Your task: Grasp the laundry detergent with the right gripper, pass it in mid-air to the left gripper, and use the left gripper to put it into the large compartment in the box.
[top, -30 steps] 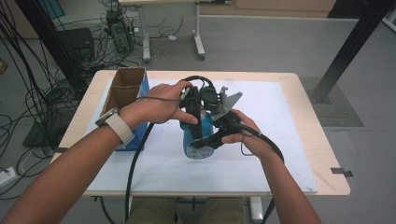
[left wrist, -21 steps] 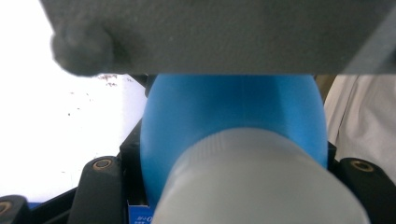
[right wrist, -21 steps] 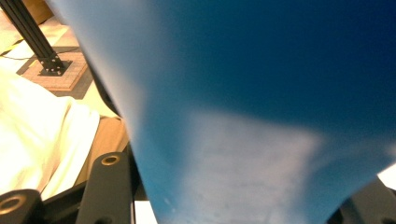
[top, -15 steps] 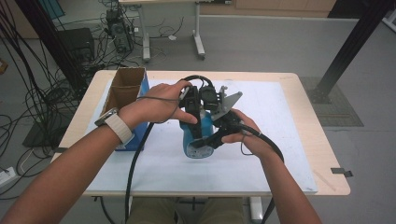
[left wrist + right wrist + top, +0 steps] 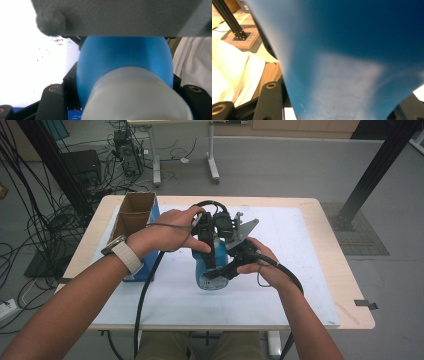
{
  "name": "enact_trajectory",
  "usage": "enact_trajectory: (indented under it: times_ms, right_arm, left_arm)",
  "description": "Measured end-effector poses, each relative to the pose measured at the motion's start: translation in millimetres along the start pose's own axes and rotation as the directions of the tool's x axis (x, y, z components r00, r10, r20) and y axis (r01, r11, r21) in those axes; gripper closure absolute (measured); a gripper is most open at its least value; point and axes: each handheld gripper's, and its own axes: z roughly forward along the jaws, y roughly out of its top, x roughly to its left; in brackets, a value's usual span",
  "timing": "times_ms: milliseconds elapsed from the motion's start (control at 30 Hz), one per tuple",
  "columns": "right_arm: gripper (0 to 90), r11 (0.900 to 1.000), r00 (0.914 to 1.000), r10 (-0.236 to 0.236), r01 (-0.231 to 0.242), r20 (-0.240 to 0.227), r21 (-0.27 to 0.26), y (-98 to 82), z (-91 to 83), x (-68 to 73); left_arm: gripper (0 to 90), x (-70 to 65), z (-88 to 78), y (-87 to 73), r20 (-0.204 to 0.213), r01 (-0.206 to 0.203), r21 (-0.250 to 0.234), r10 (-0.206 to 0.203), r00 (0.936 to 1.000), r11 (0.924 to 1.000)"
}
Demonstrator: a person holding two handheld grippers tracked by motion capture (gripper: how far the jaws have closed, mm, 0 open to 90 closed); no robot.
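Blue bottle (image 5: 210, 270) mid-table on the white sheet (image 5: 300, 285), right of the cardboard box (image 5: 131, 220). Left gripper (image 5: 207, 227) pinches its white cap (image 5: 135, 100); right gripper (image 5: 235, 265) clamps the body. Hold the body rigid, twist only the cap, bottle upright.

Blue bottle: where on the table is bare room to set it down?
Free: the white sheet between the right hand and the table edge, and the near strip in front of the blue bottle. Crowded: the left, where the cardboard box, left forearm and cable sit; both grippers clamp the bottle at centre.
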Motion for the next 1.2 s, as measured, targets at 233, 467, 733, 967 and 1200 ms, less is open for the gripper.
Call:
enact_trajectory:
  times_ms: [233, 467, 733, 967, 1200]
  right_arm:
    - [43.0, 1.0, 1.0, -0.001, 0.001, -0.001, 0.003, 0.3, 0.9, 0.2]
    - [43.0, 1.0, 1.0, 0.0, 0.0, -0.004, 0.003, 0.5, 0.9, 0.4]
    - [43.0, 1.0, 1.0, -0.004, 0.004, 0.001, -0.002, 1.0, 1.3, -0.2]
    - [42.9, 1.0, 1.0, -0.006, 0.006, -0.002, -0.004, 0.6, 1.6, -0.2]
    - [42.9, 1.0, 1.0, -0.002, 0.002, -0.007, -0.004, 1.0, 1.1, 0.3]
  left_arm:
    - [37.4, -0.3, 0.1, 0.2, -0.001, -0.001, 0.007, 0.001, 1.0, 1.0]
    - [37.4, -0.3, 0.1, 0.1, -0.003, -0.001, 0.007, 0.001, 1.0, 1.0]
    - [37.4, -0.1, -0.4, -0.7, -0.005, 0.001, 0.006, -0.001, 1.0, 1.0]
    - [37.5, -0.3, -0.4, -0.6, -0.003, 0.001, 0.009, -0.001, 1.0, 1.0]
    - [37.5, -0.2, -1.2, -0.7, 0.001, 0.006, 0.009, -0.006, 1.0, 0.9999]
